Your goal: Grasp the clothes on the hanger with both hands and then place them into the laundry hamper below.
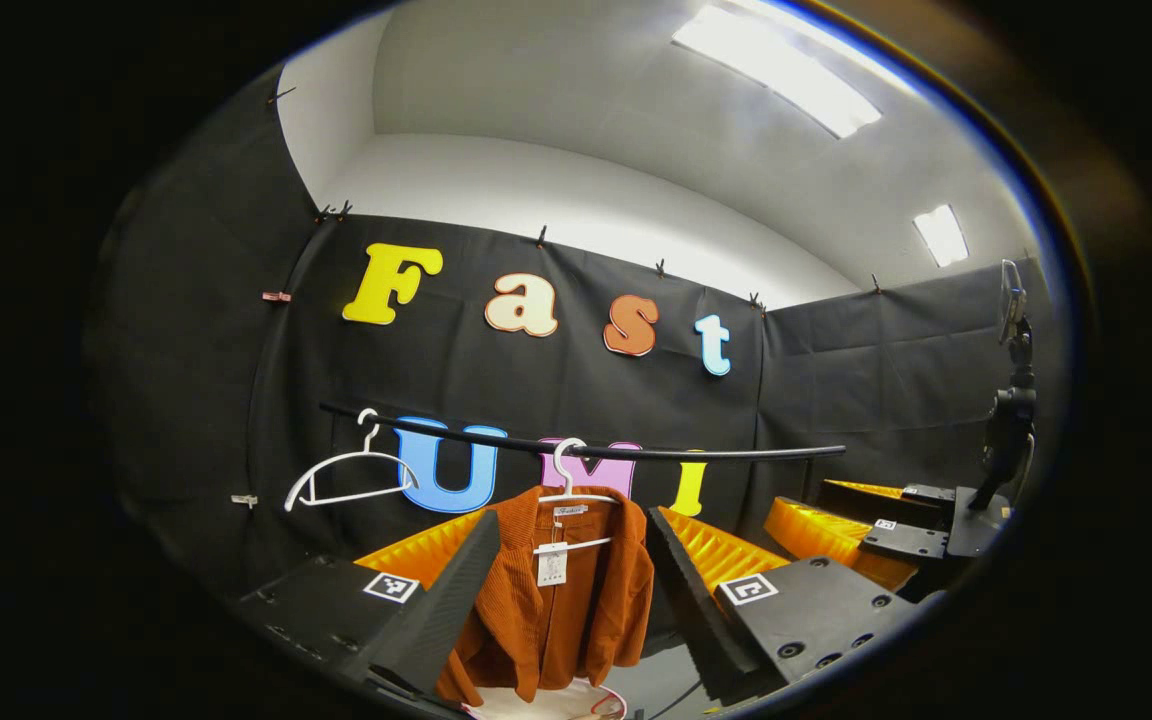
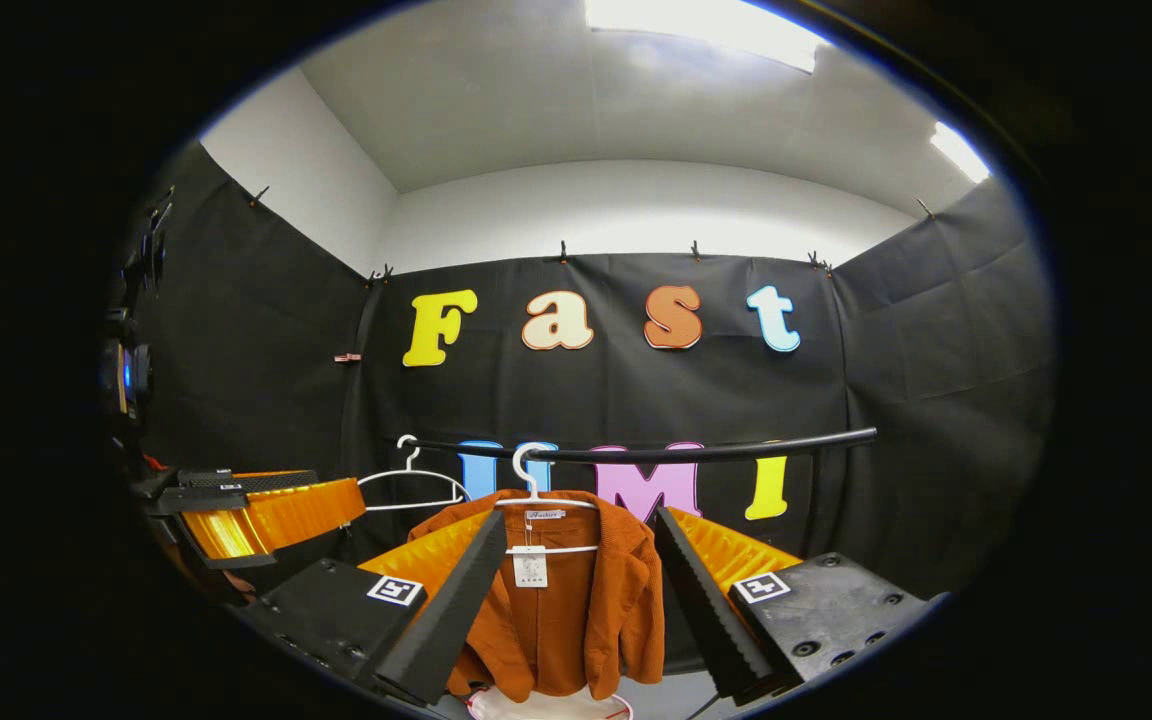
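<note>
A rust-orange shirt point(image 1: 576, 610) with a white tag hangs on a white hanger point(image 1: 568, 480) from a black rail point(image 1: 716, 455). In the left gripper view my left gripper point(image 1: 573, 518) is open, and the shirt shows some way ahead between its fingers. The right gripper view frames the same shirt point(image 2: 576, 610) between the fingers of my open right gripper point(image 2: 580, 517). Neither gripper touches the cloth. Below the shirt, the rim of the white laundry hamper point(image 1: 546, 705) point(image 2: 546, 708) peeks in. The right gripper point(image 1: 836, 530) also shows at the right of the left gripper view, and the left gripper point(image 2: 256, 510) at the left of the right gripper view.
An empty white hanger point(image 1: 351, 478) point(image 2: 414, 485) hangs on the rail to the left of the shirt. A black stand with a clamp point(image 1: 1011, 400) rises at the far right. Black cloth walls close the booth behind and at both sides.
</note>
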